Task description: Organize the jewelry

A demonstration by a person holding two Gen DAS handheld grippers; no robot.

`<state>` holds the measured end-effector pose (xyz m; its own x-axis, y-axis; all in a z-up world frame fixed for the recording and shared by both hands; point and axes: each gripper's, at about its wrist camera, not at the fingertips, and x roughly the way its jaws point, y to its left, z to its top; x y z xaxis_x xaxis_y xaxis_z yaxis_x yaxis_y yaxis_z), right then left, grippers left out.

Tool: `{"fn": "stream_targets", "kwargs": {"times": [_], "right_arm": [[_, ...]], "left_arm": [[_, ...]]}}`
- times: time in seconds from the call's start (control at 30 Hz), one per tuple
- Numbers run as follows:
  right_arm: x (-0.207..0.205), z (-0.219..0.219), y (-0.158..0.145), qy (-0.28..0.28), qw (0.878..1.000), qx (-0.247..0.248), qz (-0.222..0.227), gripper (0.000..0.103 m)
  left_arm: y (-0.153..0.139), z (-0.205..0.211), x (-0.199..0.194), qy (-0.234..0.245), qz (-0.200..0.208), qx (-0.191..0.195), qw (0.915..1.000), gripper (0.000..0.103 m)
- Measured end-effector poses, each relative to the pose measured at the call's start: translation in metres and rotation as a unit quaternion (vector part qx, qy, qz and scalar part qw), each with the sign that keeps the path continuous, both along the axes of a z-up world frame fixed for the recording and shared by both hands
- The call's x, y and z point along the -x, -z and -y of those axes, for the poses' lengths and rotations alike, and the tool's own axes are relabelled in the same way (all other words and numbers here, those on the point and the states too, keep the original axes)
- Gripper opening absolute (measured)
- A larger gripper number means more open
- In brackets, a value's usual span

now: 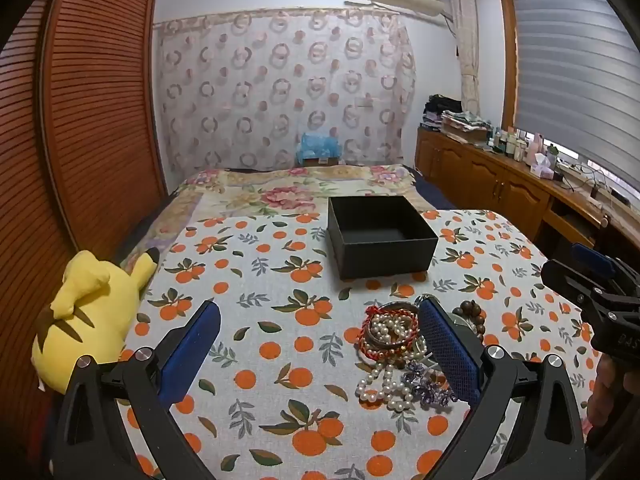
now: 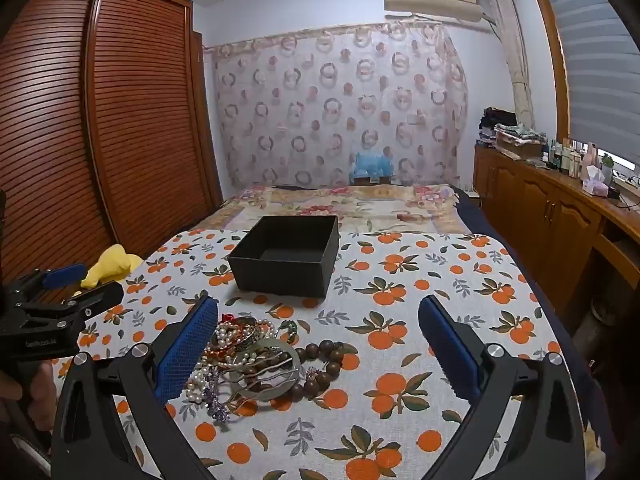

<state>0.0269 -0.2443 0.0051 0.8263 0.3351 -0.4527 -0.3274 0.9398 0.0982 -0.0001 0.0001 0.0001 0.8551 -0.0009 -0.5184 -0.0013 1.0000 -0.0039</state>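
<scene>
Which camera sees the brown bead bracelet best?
The right wrist view: the brown bead bracelet lies in the open between the fingers, nearly all its beads showing. In the left wrist view, the left gripper's finger hides most of it.

A table draped in a white cloth printed with oranges and leaves (image 1: 280, 360) carries an open, empty black square cardboard box (image 1: 380, 240) and, nearer, a tangled heap of pearl strands, red cord, bangles and brown wooden beads (image 2: 256, 364).

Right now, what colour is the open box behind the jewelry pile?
Black inside and out; the box shows best in the right wrist view.
</scene>
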Motion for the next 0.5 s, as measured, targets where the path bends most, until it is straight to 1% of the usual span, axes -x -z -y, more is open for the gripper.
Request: {"fn": "stream_targets", "kwargs": {"times": [0.5], "right_arm": [[-0.0001,0.0003,-0.0004,0.0,1.0,-0.002,-0.001,0.101]], "left_arm": [[0.0,0.0001,-0.0001,-0.001,0.002,-0.001,1.0,0.095]]}}
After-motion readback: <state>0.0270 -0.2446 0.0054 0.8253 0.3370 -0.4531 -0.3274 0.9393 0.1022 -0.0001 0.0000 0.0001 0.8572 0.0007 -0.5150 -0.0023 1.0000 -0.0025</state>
